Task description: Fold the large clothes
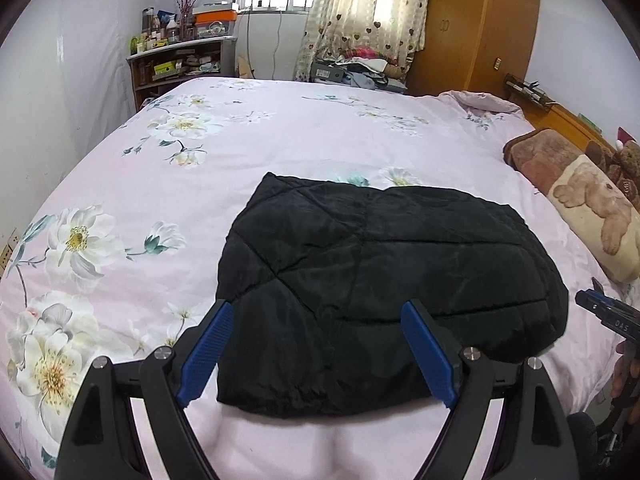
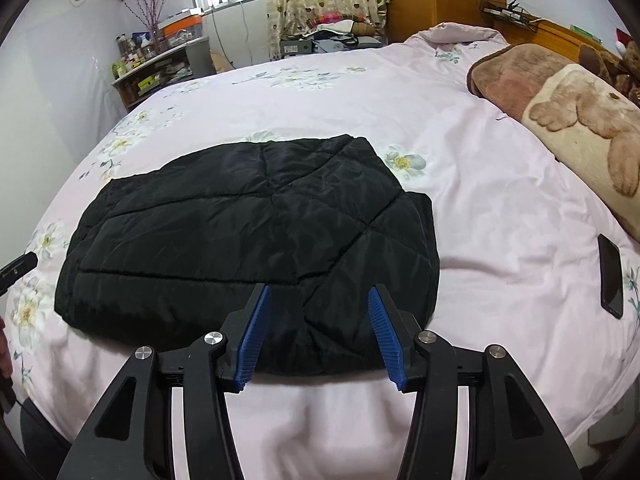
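A bedroom's floral pink bed [image 1: 280, 136] carries the black quilted jacket [image 2: 256, 220], folded flat near its front edge. Left tongs [image 1: 316, 354] and right tongs [image 2: 318, 330] hang spread and empty above it; the puffy padding may spring the fold open.

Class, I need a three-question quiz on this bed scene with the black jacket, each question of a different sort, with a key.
1. True or false: the left gripper is clamped on the black jacket.
2. What dark flat thing lies on the bed cover to the right of the jacket? A) phone B) book C) remote
3. Fill in: the blanket at the bed's right side shows a ____.

Key: 1. False, its jaws stand open above the folded jacket. 2. A, the phone. 3. Bear.
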The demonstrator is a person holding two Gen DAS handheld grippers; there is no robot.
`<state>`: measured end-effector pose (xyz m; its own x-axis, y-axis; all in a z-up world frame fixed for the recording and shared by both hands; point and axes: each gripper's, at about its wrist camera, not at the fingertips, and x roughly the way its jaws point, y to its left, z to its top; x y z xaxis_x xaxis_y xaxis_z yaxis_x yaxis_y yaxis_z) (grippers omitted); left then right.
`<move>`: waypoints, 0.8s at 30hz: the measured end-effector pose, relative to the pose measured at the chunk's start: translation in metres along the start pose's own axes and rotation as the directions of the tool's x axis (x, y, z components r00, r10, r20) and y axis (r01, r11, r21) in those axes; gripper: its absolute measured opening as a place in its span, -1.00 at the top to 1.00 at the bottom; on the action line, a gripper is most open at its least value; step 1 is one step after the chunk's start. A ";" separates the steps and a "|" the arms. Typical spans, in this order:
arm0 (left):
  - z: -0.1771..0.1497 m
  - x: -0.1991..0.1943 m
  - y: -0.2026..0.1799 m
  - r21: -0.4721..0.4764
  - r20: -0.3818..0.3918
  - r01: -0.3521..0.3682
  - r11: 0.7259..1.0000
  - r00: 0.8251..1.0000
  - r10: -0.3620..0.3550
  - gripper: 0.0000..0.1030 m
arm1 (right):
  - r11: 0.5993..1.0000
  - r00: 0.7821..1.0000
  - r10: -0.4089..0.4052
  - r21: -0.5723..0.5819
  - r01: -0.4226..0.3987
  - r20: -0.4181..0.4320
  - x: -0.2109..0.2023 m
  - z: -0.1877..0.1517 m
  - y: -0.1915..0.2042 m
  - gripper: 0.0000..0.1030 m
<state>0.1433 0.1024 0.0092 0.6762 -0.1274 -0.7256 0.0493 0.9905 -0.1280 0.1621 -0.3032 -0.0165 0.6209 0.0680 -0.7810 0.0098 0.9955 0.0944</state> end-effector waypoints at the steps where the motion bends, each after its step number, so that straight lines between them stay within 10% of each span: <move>1: 0.002 0.004 0.002 -0.001 0.000 -0.006 1.000 1.000 0.006 -0.68 | 1.000 1.000 -0.004 0.002 0.004 0.001 0.003 0.002 -0.002 0.00; 24: 0.013 0.086 0.064 -0.119 -0.084 -0.075 0.990 0.994 0.065 -0.68 | 0.997 0.996 -0.070 0.032 0.071 -0.048 0.063 0.021 -0.035 -0.08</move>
<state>0.2136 0.1553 -0.0527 0.6138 -0.0665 -0.7866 -0.0893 0.9842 -0.1528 0.2177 -0.3355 -0.0562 0.5801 0.0016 -0.8146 0.0788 0.9952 0.0581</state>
